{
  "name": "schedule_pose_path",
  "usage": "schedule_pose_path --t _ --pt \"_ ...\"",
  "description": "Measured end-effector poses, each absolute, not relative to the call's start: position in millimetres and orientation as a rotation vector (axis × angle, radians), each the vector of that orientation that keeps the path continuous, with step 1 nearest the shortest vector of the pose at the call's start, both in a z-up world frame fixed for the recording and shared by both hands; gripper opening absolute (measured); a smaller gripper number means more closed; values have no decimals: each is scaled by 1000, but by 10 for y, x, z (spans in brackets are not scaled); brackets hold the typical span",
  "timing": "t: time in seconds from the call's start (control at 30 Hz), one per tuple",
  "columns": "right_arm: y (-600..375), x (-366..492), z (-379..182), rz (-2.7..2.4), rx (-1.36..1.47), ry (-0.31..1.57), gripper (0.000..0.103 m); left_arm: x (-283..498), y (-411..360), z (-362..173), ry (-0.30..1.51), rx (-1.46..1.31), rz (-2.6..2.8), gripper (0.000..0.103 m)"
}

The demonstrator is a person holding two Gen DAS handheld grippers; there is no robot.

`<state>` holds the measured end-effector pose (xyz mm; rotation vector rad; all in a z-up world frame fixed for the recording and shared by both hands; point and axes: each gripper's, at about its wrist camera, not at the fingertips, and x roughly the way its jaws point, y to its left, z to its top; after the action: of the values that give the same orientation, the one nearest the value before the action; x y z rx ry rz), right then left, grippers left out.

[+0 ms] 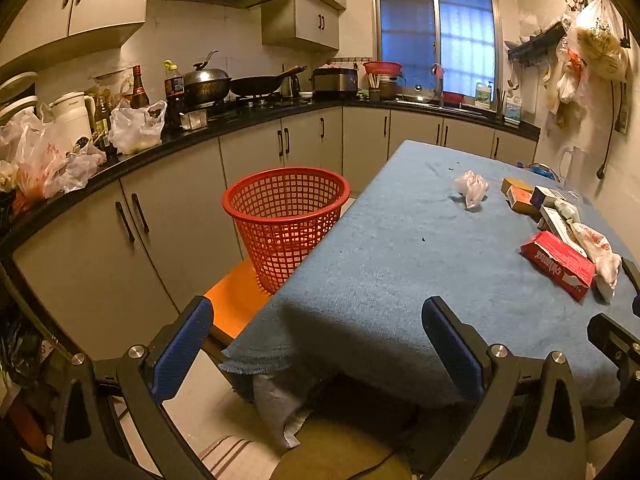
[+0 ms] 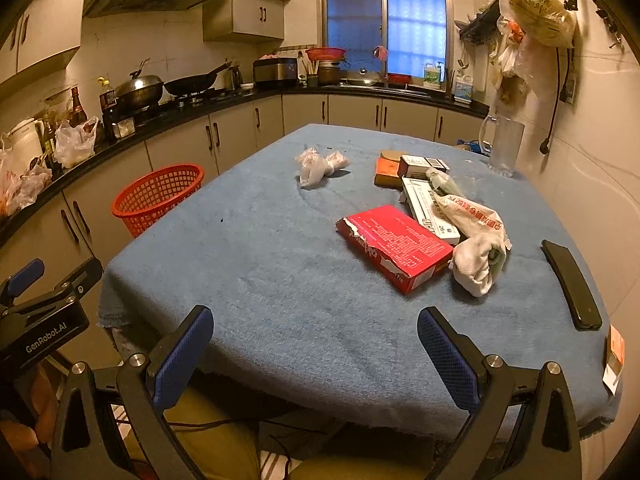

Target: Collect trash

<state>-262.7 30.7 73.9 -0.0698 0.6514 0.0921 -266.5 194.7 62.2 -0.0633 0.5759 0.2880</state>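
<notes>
A red mesh waste basket (image 1: pixel 285 220) stands on an orange stool left of the blue-clothed table (image 1: pixel 392 264); it also shows in the right wrist view (image 2: pixel 158 198). On the table lie a torn red box (image 2: pixel 394 246), a crumpled white wrapper (image 2: pixel 476 240), several small boxes (image 2: pixel 416 172) and a balled plastic bag (image 2: pixel 320 164). My left gripper (image 1: pixel 320 344) is open and empty at the table's near left corner. My right gripper (image 2: pixel 316 354) is open and empty at the near edge, short of the red box.
A black phone (image 2: pixel 572 284) lies at the table's right side, a clear jug (image 2: pixel 505 146) at the far right corner. Kitchen counter (image 1: pixel 120 160) with bags, bottles and pans runs along the left and back. Bags hang on the right wall (image 2: pixel 536 4).
</notes>
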Motion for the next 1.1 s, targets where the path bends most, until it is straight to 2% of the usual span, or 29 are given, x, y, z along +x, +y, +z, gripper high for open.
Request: schedule_pose_path --t 1.1 --pt "294 -2609 693 96 -66 655 103 -2656 1950 564 588 -70 287 103"
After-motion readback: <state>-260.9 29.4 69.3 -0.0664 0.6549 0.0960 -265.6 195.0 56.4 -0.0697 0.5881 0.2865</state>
